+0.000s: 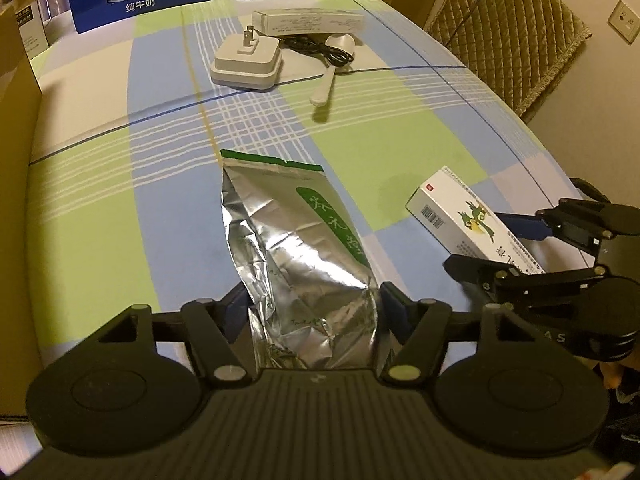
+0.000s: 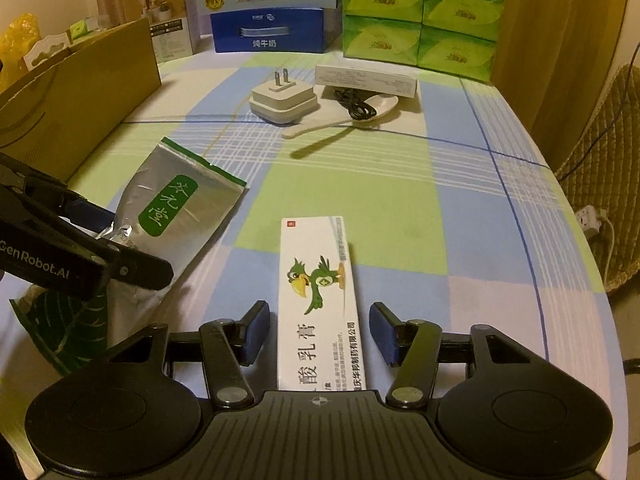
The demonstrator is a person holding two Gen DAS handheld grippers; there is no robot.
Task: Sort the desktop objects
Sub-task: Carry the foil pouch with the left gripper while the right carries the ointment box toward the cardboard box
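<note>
Left gripper (image 1: pixel 314 312) is clamped on the foil tea pouch (image 1: pixel 296 248), its blue pads pressed into the crumpled lower end, while the right gripper (image 2: pixel 320 334) sits released, jaws spread either side of the ointment box (image 2: pixel 320 300) with a clear gap to each pad.

Underneath it all, the checked tablecloth (image 2: pixel 440 208) in green, blue and white. Taking the pouch as our marker: its long axis runs straight away from the left gripper, green-edged seal end pointing toward the far side of the table. Just to its right lies the ointment box, a long white carton with a green bird printed on it; its long axis runs straight out from the right gripper, pointing the same way as the pouch, and the two are apart.

Well beyond the pouch, the white plug adapter (image 1: pixel 246 62) rests prongs-up. Right of that, a white spoon (image 1: pixel 330 72) with a black cable (image 1: pixel 320 50) coiled across its bowl.
</note>
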